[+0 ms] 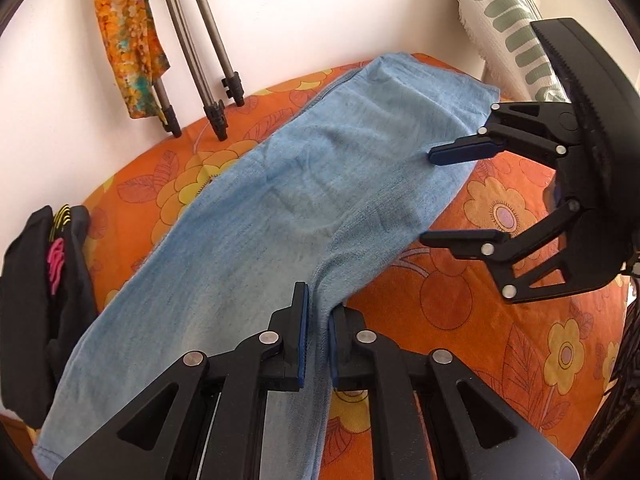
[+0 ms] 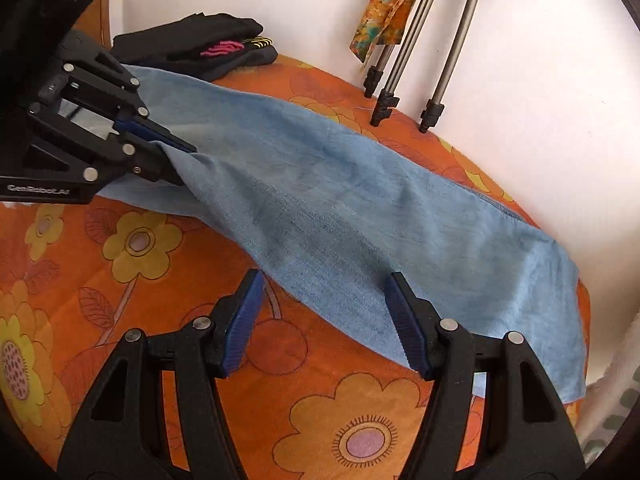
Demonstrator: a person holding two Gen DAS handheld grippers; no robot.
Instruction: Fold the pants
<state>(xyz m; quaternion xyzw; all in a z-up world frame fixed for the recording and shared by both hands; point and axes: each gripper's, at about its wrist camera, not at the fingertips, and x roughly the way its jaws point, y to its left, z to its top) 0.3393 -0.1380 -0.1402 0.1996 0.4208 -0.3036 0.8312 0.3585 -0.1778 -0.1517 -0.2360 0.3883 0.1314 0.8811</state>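
Light blue denim pants [image 1: 280, 200] lie lengthwise on an orange flowered bed sheet [image 1: 500, 340]. My left gripper [image 1: 318, 312] is shut on a raised fold of the pants' near edge; it also shows in the right wrist view [image 2: 180, 160], pinching that edge. My right gripper [image 2: 324, 280] is open, its blue pads astride the pants' [image 2: 360, 208] near edge without gripping. In the left wrist view the right gripper [image 1: 430, 196] hovers open at the pants' right side.
A pile of black clothes [image 1: 44, 300] with pink and yellow print lies at one end of the bed. Tripod legs [image 1: 204, 60] and an orange patterned cloth [image 1: 128, 40] stand by the white wall. A green-and-white textile [image 1: 504, 20] hangs at the other end.
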